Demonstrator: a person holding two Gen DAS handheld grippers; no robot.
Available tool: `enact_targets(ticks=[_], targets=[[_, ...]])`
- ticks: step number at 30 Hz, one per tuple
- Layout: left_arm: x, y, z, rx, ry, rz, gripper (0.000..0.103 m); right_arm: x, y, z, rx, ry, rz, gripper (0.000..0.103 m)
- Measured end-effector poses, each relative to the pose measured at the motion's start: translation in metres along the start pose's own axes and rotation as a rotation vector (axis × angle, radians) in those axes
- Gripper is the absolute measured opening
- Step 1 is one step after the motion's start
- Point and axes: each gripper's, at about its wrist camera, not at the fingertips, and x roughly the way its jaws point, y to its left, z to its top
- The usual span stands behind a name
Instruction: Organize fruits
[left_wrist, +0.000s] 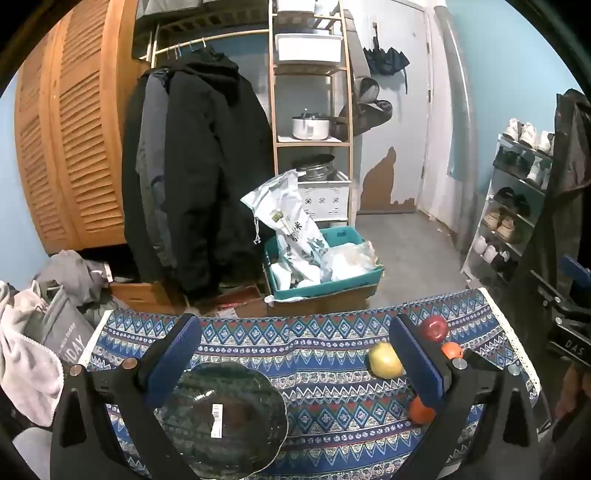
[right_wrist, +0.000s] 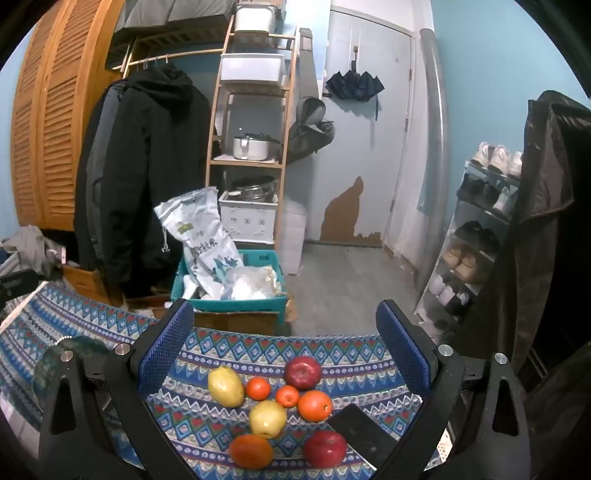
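From my left wrist camera, the left gripper (left_wrist: 295, 345) hangs with its jaws spread wide and nothing between them, above the dark green glass plate (left_wrist: 225, 417) with a white barcode sticker. The plate lies on the blue patterned tablecloth (left_wrist: 295, 332). To the right of the plate, past my right-hand finger, I see a yellow pear (left_wrist: 386, 359), a red apple (left_wrist: 434, 328) and two oranges partly hidden behind that finger.

From my right wrist camera, the right gripper (right_wrist: 284, 328) is likewise wide open and empty, over the whole cluster of fruit, well right of the plate (right_wrist: 74, 354): two yellow pears, two red apples, four orange fruits. A flat black rectangular object (right_wrist: 364, 432) lies just right of the cluster.

My worry: the fruits sit nearly touching, so closing on one could nudge a neighbour and send it rolling off the near table edge. The glass plate may also slide on the cloth if bumped.
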Motion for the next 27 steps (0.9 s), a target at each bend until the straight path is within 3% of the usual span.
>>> enact_targets(ticks=[10, 27], targets=[[-0.0039, 0.0049, 0.0003, -0.005, -0.026, 0.026, 0.102, 0.0006, 0.0003, 0.0004, -0.003, 0.011, 0.0, 0.097], [-0.0041, 0.0088, 0.0005, -0.029, -0.018, -0.015, 0.102, 0.0024, 0.0029, 0.0002, -0.007, 0.015, 0.0, 0.097]])
